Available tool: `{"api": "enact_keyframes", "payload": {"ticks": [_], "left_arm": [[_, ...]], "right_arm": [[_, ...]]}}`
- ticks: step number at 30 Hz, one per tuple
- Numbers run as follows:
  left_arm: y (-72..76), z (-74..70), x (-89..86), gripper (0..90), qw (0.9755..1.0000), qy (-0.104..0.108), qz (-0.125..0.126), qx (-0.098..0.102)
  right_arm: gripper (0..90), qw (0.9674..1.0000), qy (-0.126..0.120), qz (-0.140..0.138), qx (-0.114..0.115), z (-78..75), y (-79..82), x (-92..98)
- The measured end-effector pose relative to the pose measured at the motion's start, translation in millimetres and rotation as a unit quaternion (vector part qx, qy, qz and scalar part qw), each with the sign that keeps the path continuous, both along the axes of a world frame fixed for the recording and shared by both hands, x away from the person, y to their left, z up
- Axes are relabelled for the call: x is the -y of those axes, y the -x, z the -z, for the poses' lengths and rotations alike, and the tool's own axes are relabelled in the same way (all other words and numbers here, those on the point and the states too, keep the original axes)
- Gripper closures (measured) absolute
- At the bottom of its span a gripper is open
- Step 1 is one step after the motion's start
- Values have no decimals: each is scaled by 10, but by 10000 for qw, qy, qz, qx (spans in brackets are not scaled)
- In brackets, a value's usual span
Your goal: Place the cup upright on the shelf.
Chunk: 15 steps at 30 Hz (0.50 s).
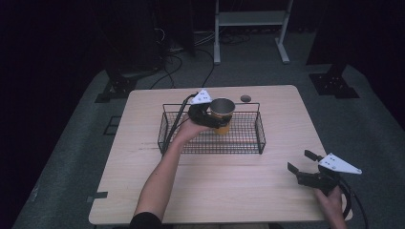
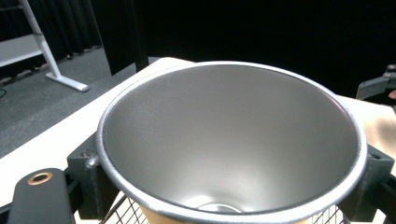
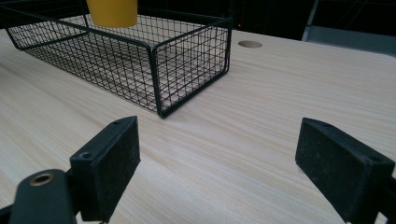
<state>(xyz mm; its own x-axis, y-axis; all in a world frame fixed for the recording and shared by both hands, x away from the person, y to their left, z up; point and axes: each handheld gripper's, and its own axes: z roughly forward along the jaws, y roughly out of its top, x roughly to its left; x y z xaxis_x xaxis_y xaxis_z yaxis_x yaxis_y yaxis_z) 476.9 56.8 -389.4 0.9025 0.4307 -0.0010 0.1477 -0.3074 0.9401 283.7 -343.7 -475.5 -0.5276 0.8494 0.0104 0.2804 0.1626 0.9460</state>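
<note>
Cup (image 1: 222,111) within left hand-held gripper (image 1: 208,116)

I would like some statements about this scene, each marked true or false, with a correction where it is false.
1. The left gripper holds a yellow cup with a metal inside. True.
2. The cup is held over the black wire basket. True.
3. The right gripper is shut on a spoon. False: its jaws stand wide apart with nothing between them, above the bare wooden table.
4. The cup lies on its side. False: it is upright, its mouth facing up.
5. The right gripper is inside the basket. False: it is outside it, near the table's front right corner.
6. The table has a round hole behind the basket. True.
</note>
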Motion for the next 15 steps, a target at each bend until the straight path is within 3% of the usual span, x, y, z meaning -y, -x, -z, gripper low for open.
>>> {"api": "enact_keyframes", "payload": {"ticks": [12, 15], "left_arm": [[-47, 127, -3, 124, 9998, -95, 105, -153], [-43, 137, 43, 124, 9997, -121, 176, -102]], "right_arm": [[128, 10000, 3, 5, 7, 0, -1, -1], [128, 10000, -17, 19, -3, -1, 0, 2]]}}
